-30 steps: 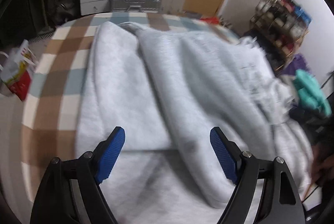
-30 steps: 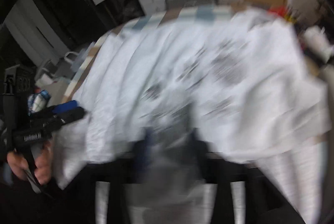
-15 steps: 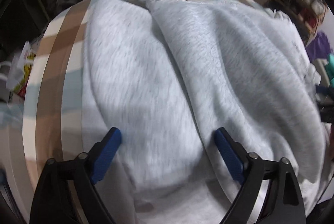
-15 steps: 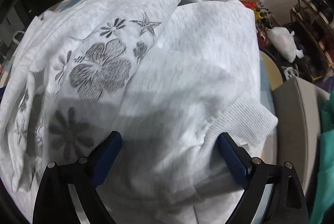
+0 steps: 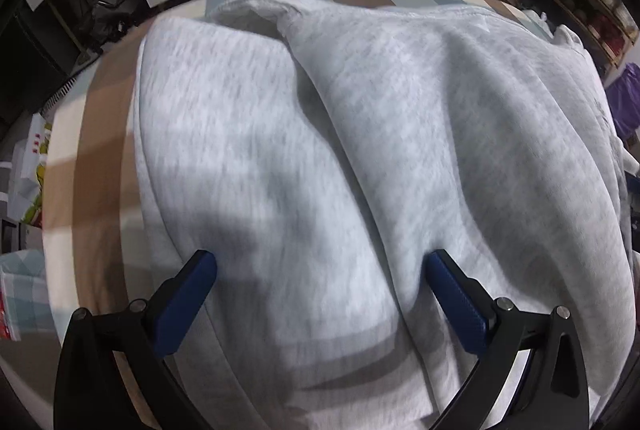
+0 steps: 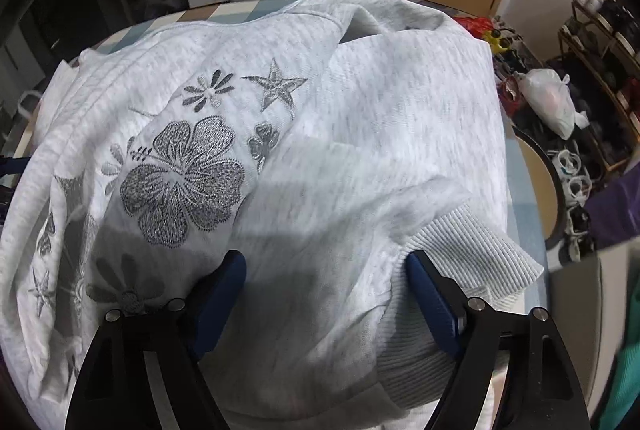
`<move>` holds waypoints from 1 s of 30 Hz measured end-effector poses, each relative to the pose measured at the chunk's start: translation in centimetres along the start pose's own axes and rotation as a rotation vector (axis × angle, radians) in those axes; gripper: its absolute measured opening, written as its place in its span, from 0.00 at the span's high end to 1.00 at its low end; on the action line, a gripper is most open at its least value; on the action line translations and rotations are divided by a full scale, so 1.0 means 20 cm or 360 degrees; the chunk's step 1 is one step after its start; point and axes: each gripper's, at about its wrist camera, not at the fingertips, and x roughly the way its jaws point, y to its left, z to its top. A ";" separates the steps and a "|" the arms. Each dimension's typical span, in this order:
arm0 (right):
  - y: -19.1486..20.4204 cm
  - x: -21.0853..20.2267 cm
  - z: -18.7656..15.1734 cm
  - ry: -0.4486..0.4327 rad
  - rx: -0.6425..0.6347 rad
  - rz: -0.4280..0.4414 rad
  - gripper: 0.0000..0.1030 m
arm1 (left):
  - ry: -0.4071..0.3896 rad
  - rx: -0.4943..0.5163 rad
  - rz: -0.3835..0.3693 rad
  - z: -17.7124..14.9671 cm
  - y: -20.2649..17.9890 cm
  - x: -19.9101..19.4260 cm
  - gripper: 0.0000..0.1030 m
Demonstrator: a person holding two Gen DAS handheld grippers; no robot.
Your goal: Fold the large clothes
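spanning sweatshirt (image 5: 360, 149) to table edge (image 5: 96, 157)

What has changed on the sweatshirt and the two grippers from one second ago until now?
Both grippers have come down closer over the grey sweatshirt. The left gripper has just been opening its jaws; they straddle a fold without pressing. The right gripper has just been closing a little around fabric by the ribbed cuff, not yet gripping. The sweatshirt stays on the checked cloth, with its sleeves folded in.
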 end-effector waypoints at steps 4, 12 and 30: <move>-0.09 0.05 0.13 -0.0032 0.0101 0.0057 0.30 | -0.0044 -0.0018 0.0068 0.05 0.01 -0.01 0.01; -0.15 -0.39 -0.01 -0.0349 0.0070 0.0226 0.49 | -0.0329 -0.0066 -0.0318 -0.27 -0.19 -0.44 0.10; 0.25 -0.36 -0.36 -0.0031 -0.0076 0.0476 0.90 | -0.0122 -0.0174 -0.0199 -0.73 -0.48 -0.24 0.10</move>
